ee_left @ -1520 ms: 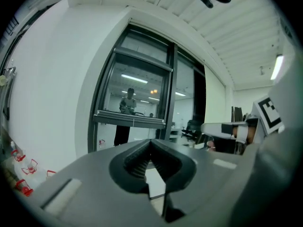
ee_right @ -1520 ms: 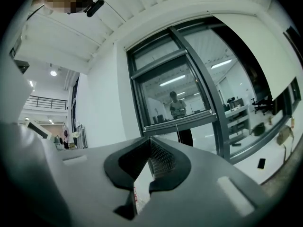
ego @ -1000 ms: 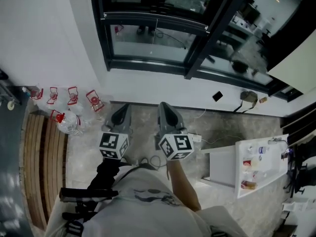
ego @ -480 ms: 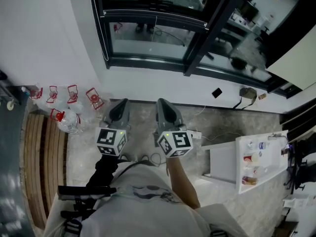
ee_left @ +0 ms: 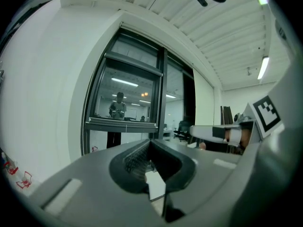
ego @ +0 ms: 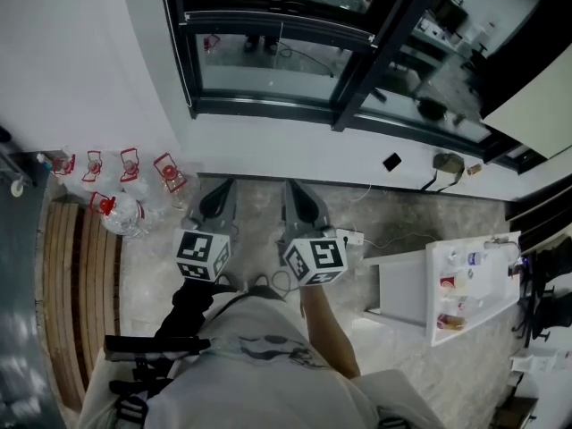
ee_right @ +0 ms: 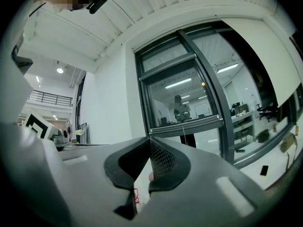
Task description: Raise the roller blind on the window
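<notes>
Head view: left gripper and right gripper, both closed on nothing, point level at the window ahead; its thin cord hangs nearer the right gripper.

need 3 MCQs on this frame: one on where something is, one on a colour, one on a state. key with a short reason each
1. Where do the red-handled clear bottles stand?
A. on the white table
B. on the floor, left of the left gripper
C. on the window sill

2. What colour is the window frame?
A. white
B. bare wood
C. black

3. How do the jaws of the right gripper stand?
A. shut, with nothing between them
B. wide apart
C. shut on a cord

Key:
1 B: the head view shows them grouped on the floor beside the wooden slats.
2 C: its bars are black against the white wall.
3 A: the right gripper view shows the tips meeting with nothing held.
</notes>
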